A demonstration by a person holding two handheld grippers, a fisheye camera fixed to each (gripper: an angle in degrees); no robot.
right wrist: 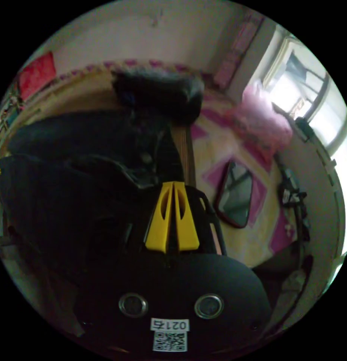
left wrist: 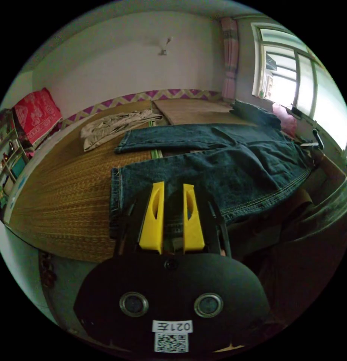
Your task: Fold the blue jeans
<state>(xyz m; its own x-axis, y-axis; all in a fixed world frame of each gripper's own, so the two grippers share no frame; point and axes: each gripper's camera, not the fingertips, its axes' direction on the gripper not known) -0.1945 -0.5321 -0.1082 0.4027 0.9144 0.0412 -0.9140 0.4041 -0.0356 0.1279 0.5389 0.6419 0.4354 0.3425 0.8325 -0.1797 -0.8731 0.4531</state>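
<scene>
In the left gripper view, the blue jeans (left wrist: 218,161) are lying spread across a woven mat (left wrist: 64,203), both legs reaching toward a crumpled beige garment (left wrist: 113,128). The left gripper (left wrist: 172,185) is hovering over the nearer leg's hem, its yellow fingers (left wrist: 153,218) standing narrowly apart with nothing between them.

In the right gripper view, the jeans (right wrist: 75,180) are appearing as a dark mass. The right gripper (right wrist: 173,183) is showing its fingers (right wrist: 160,222) pressed almost together; whether they are pinching denim, I cannot tell. A mirror (right wrist: 235,199) is lying nearby.
</scene>
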